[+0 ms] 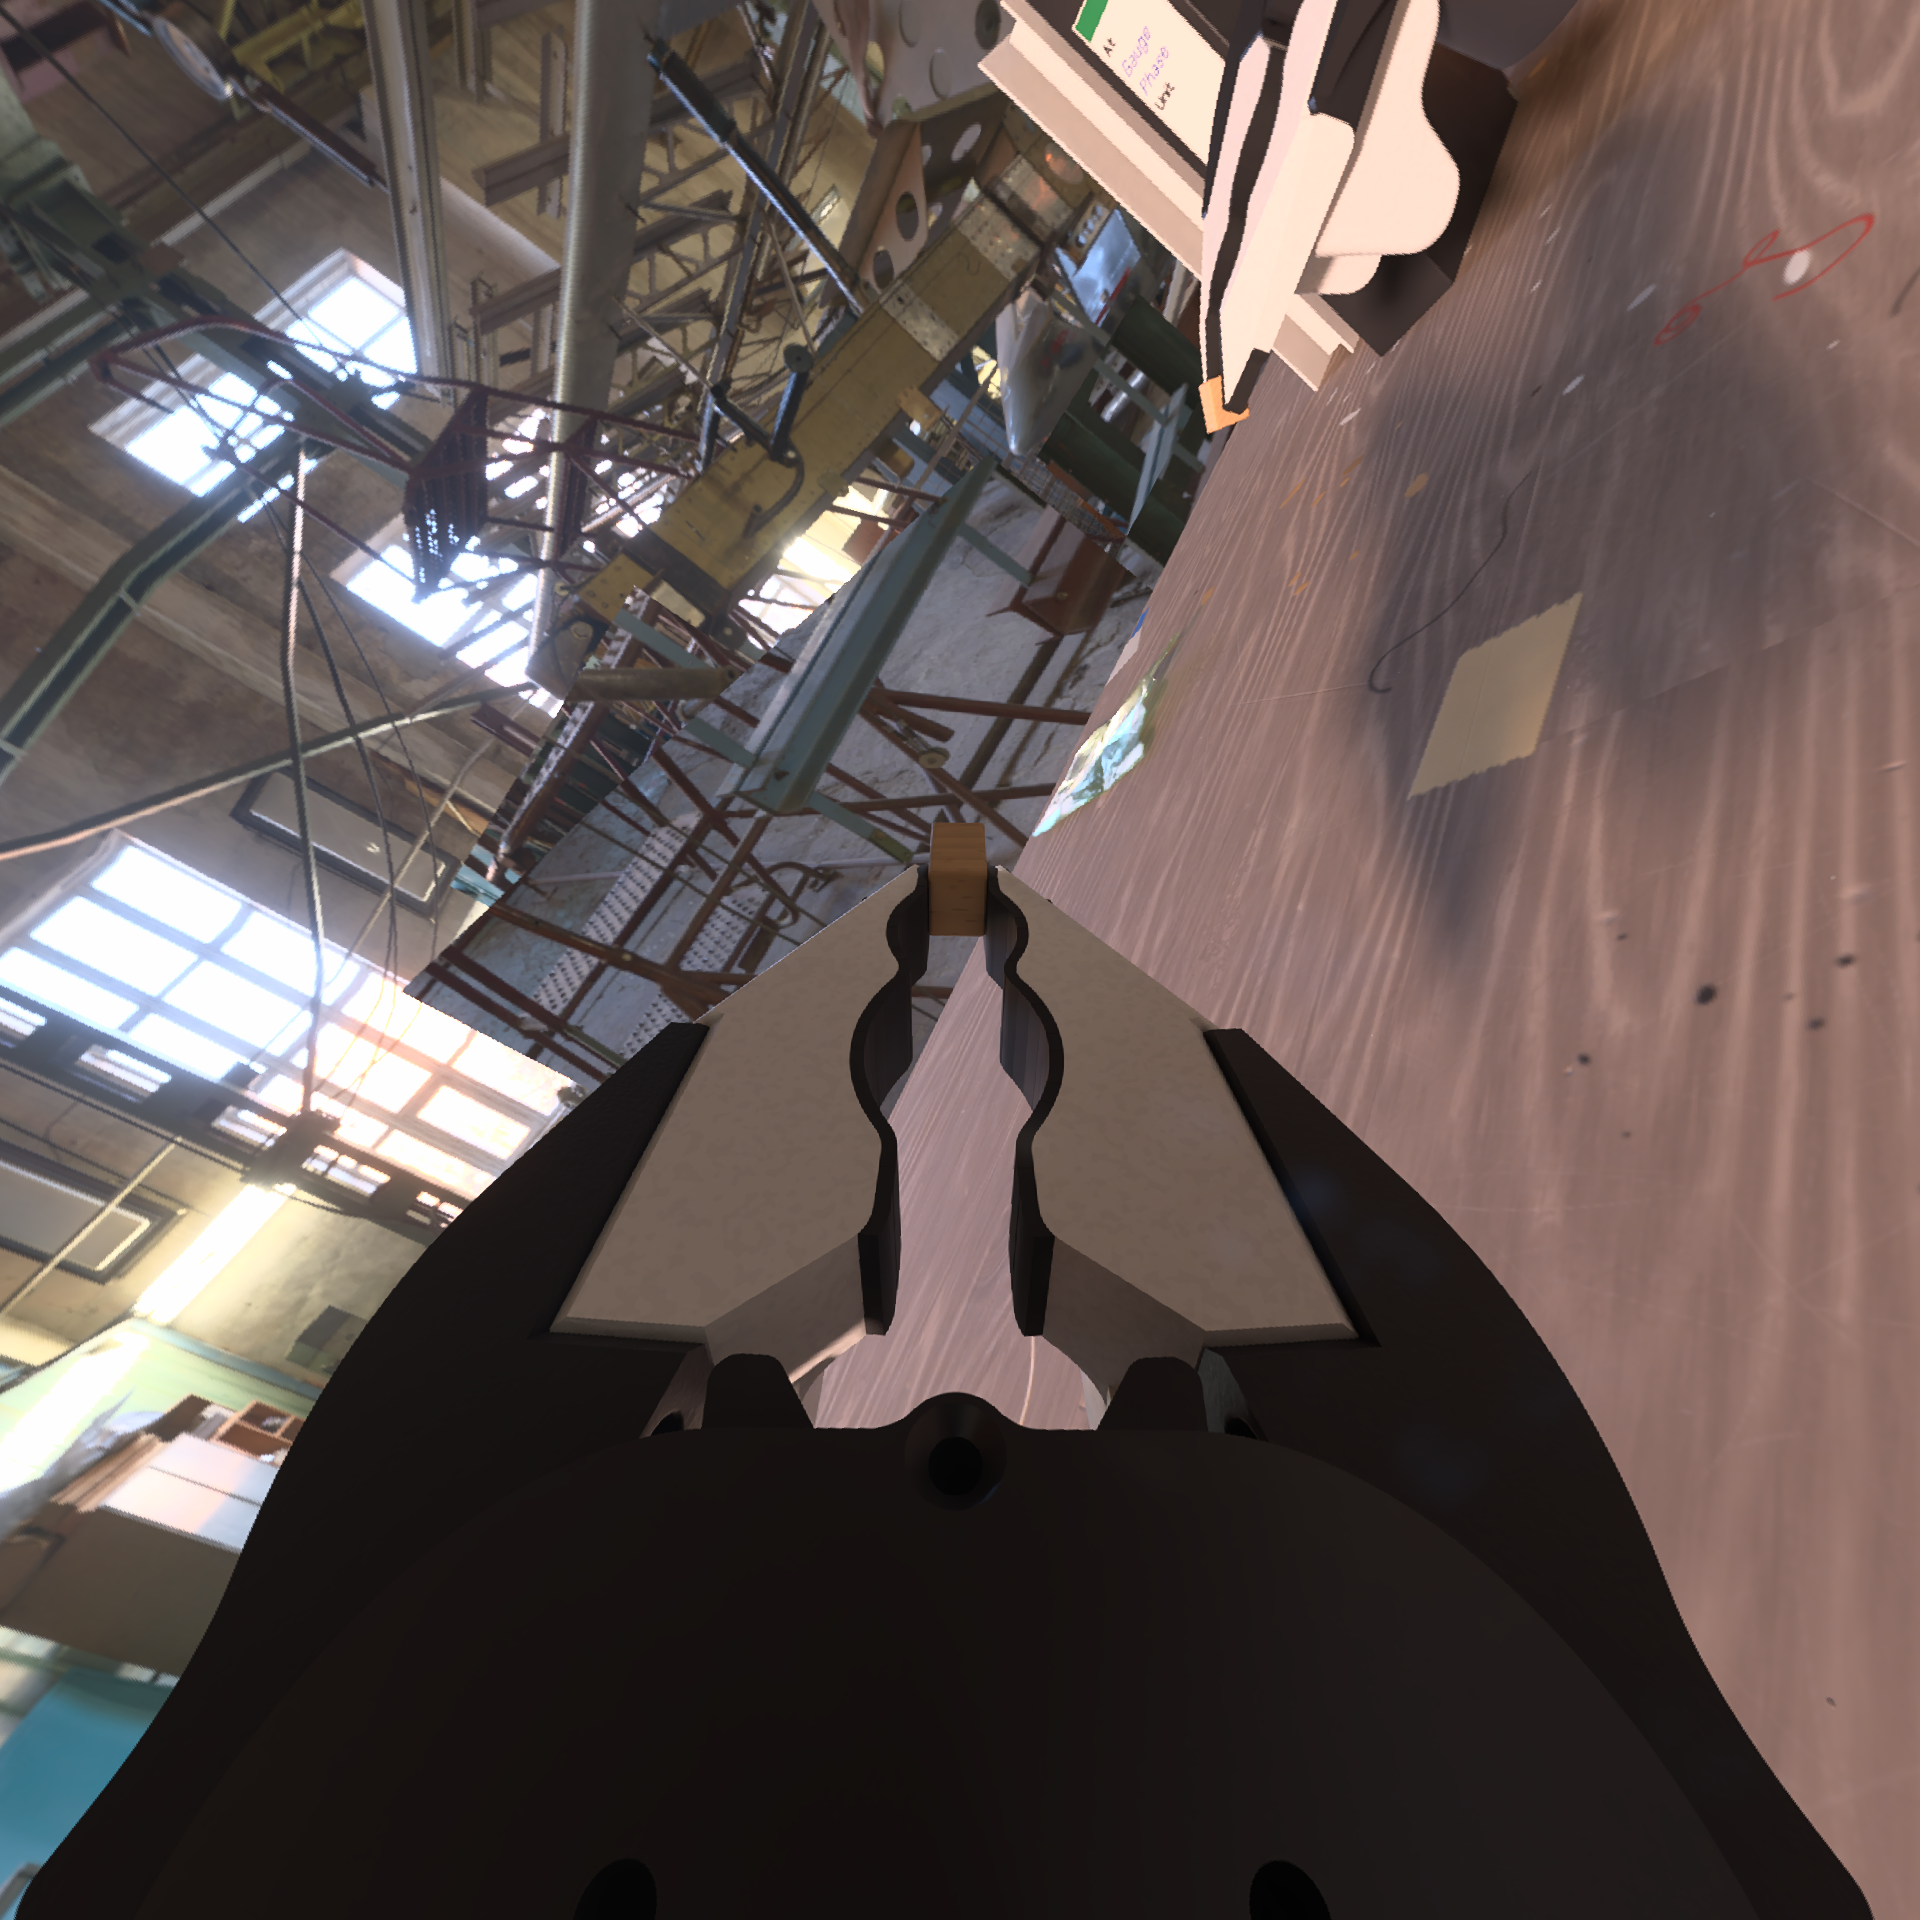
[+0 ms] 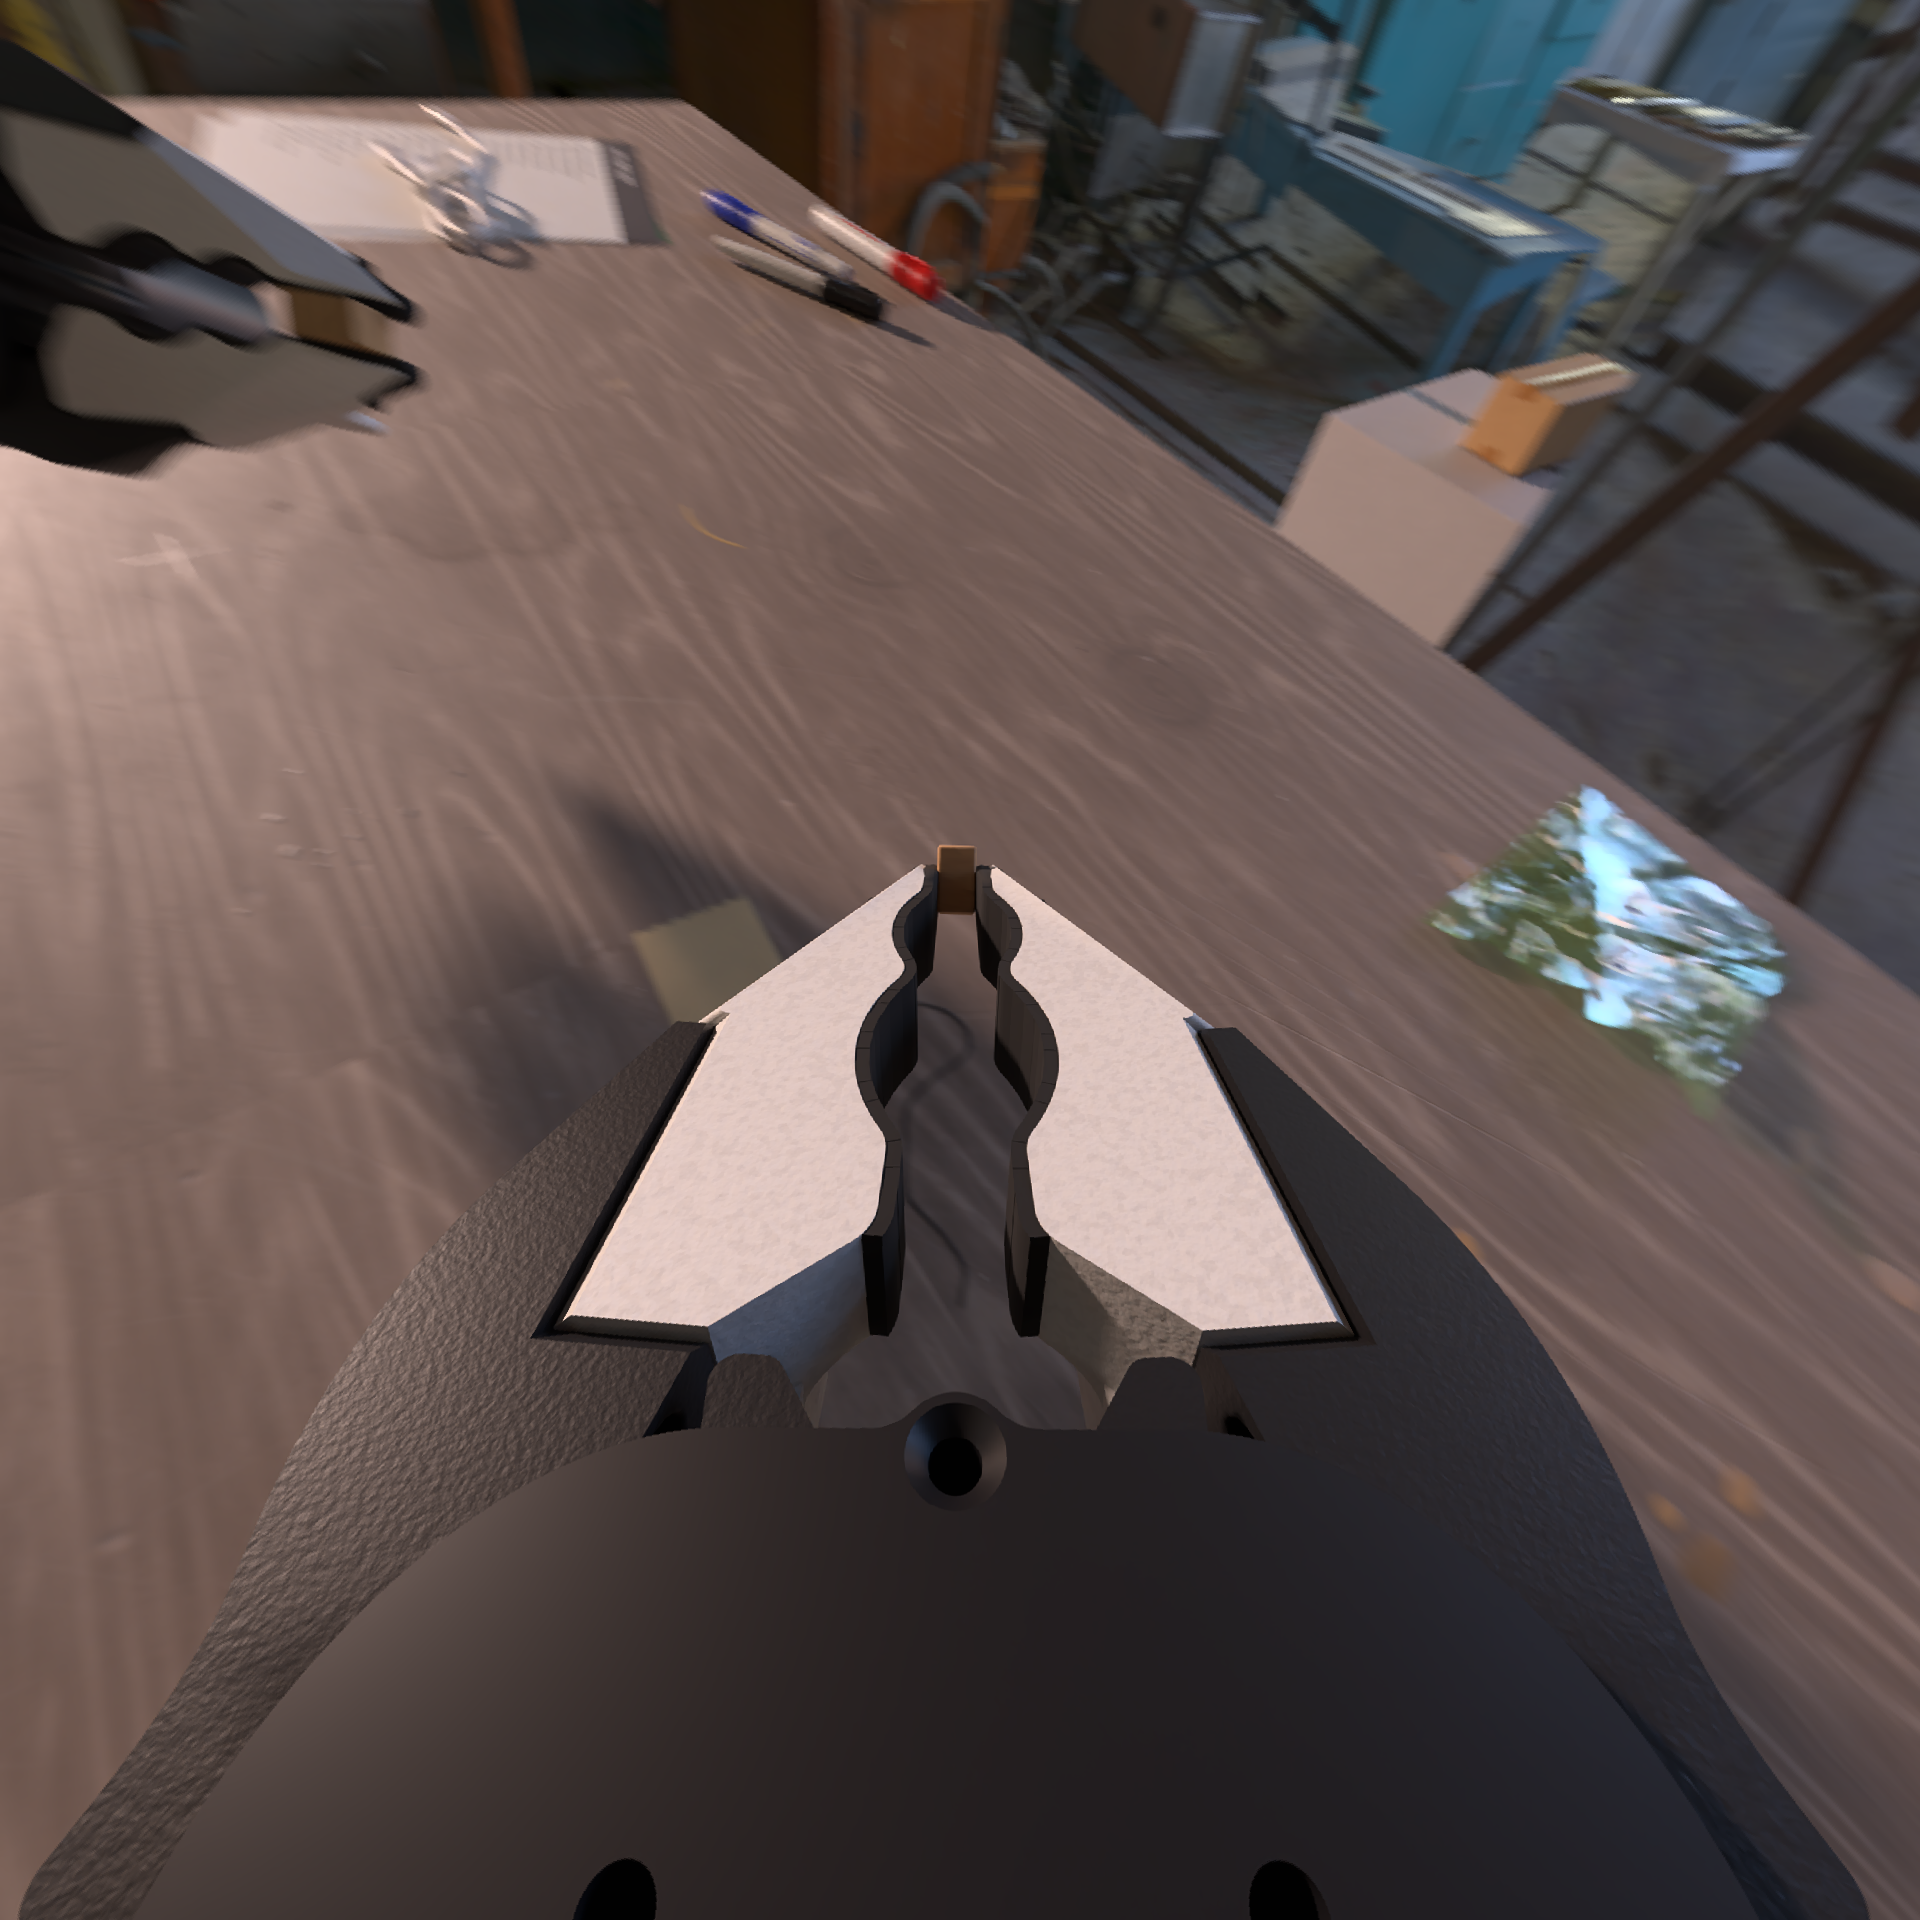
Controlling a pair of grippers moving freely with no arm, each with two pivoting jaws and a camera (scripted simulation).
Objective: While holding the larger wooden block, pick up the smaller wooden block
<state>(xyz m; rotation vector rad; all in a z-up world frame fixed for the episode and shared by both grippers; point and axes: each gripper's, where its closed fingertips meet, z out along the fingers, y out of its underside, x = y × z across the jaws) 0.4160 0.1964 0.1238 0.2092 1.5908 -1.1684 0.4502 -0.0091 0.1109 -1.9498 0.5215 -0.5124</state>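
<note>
Both hand-held grippers are clamped at the tips: left hand-held gripper [image 1: 957, 891] on the larger tan wooden block [image 1: 957, 878], right hand-held gripper [image 2: 956, 883] on the smaller brown wooden block [image 2: 955, 876]. They look light, stiff, maybe slick; pinch flat opposite faces.

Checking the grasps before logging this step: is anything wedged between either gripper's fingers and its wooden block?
Nothing visible. The left gripper pinches the larger wooden block at its fingertips; the right gripper pinches the smaller wooden block likewise.
</note>
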